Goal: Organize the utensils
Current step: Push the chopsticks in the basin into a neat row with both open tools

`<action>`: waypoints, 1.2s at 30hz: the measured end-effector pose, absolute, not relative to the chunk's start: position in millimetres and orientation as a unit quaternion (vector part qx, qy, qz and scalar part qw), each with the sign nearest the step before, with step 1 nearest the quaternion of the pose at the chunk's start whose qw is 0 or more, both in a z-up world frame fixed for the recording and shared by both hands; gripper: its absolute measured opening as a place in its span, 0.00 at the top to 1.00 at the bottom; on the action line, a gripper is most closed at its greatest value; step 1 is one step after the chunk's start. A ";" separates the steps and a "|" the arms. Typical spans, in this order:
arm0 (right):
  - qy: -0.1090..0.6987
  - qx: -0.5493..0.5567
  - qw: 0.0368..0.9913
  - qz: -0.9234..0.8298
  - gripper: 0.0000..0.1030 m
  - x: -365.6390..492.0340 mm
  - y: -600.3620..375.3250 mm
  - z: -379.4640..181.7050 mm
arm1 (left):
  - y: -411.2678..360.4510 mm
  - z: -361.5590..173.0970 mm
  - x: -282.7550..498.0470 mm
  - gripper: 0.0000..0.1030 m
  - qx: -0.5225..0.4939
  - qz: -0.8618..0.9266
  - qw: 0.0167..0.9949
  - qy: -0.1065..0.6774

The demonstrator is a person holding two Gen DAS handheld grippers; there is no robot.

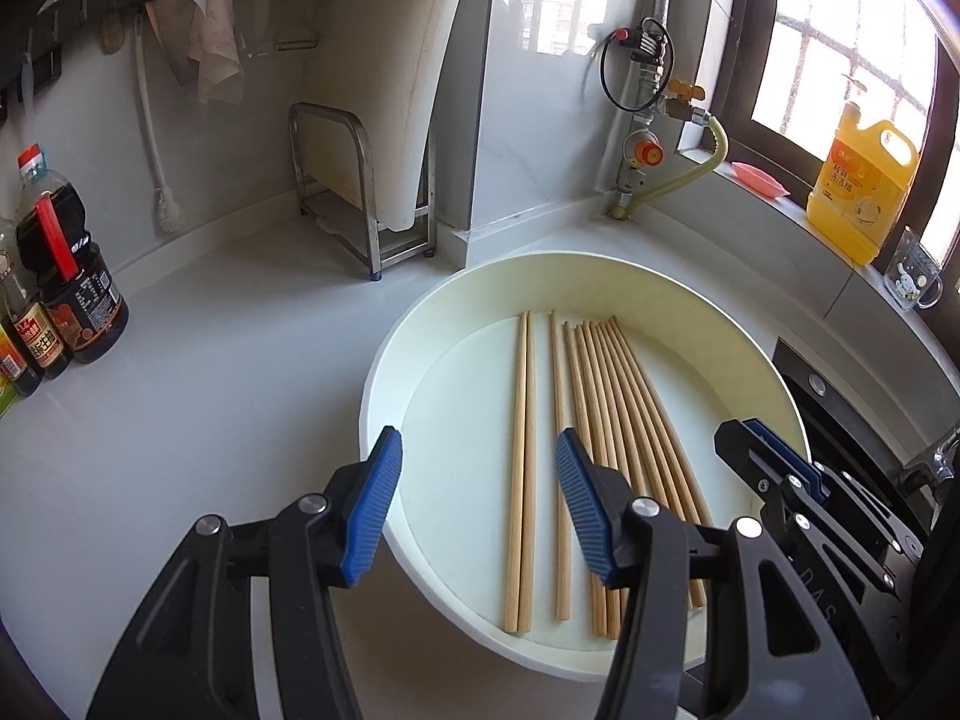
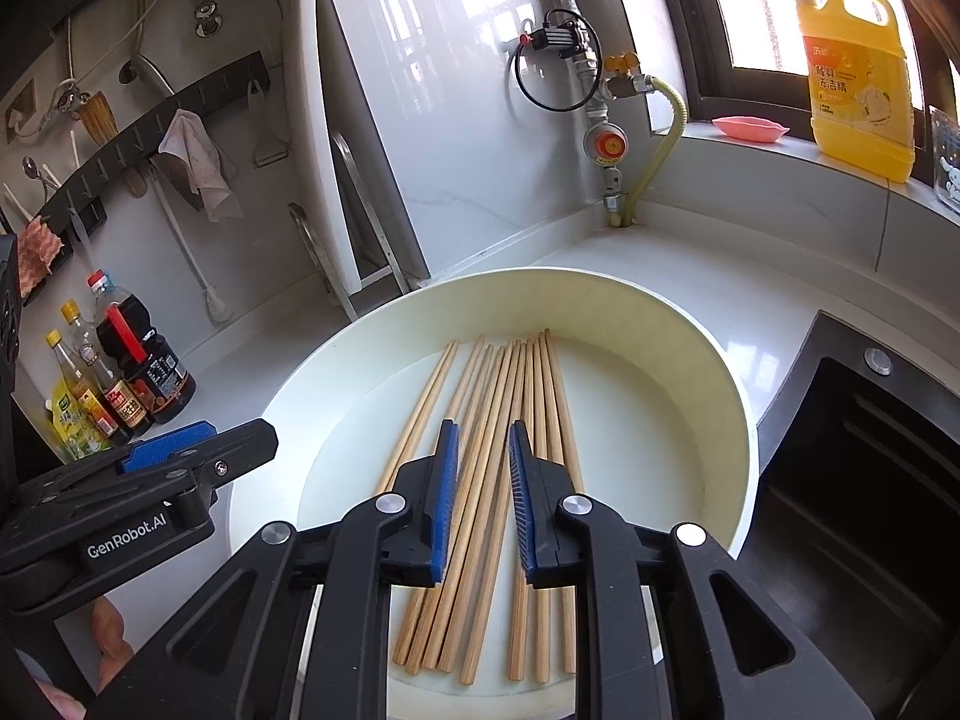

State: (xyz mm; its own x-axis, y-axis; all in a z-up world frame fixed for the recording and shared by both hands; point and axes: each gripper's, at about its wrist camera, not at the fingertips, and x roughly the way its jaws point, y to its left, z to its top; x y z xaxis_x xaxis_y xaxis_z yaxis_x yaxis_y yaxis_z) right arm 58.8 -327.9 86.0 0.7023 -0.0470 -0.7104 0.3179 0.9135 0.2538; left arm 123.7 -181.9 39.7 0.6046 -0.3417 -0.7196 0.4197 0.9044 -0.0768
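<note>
Daylight from the barred window point(image 1: 840, 54) at upper right; panes blown out to near white in both views. White counter point(image 1: 210, 372) evenly lit, slight haze. Soft shadow inside the near wall of the cream basin point(image 2: 708, 372). Tiled wall point(image 2: 456, 60) mirrors the window bars as glare. Upper left corner with the hook rail point(image 1: 72, 18) dim. Strong fisheye bending at edges, dark vignette in corners. Centre sharp; the closest gripper parts slightly soft
</note>
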 end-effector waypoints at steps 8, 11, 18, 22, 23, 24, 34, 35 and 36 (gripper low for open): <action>0.371 0.176 0.907 -0.093 0.82 53.0 -320.7 94.3 | -172.9 39.8 116.8 0.47 0.048 -0.199 0.897 0.392; 0.372 0.176 0.906 -0.095 0.76 50.5 -318.6 96.4 | -169.4 40.2 114.5 0.46 0.045 -0.198 0.897 0.393; 0.379 0.171 0.905 -0.093 0.68 46.2 -311.2 101.6 | -165.8 42.5 107.4 0.44 0.048 -0.201 0.896 0.393; 0.383 0.169 0.903 -0.095 0.63 44.3 -309.3 102.8 | -163.7 42.8 104.0 0.43 0.048 -0.199 0.897 0.392; 0.384 0.169 0.903 -0.097 0.62 43.8 -309.1 103.1 | -163.2 42.8 103.5 0.43 0.049 -0.198 0.897 0.393; 0.384 0.169 0.902 -0.098 0.60 43.4 -309.2 103.5 | -162.8 42.7 103.1 0.43 0.049 -0.197 0.897 0.393; 0.386 0.161 0.902 -0.110 0.49 41.3 -308.2 106.8 | -156.9 46.1 97.6 0.34 0.050 -0.189 0.900 0.389; 0.386 0.161 0.902 -0.110 0.49 41.0 -308.0 107.0 | -156.4 46.4 97.0 0.33 0.050 -0.189 0.900 0.389; 0.386 0.160 0.902 -0.111 0.48 40.8 -307.9 107.3 | -155.8 46.7 96.5 0.32 0.050 -0.189 0.901 0.388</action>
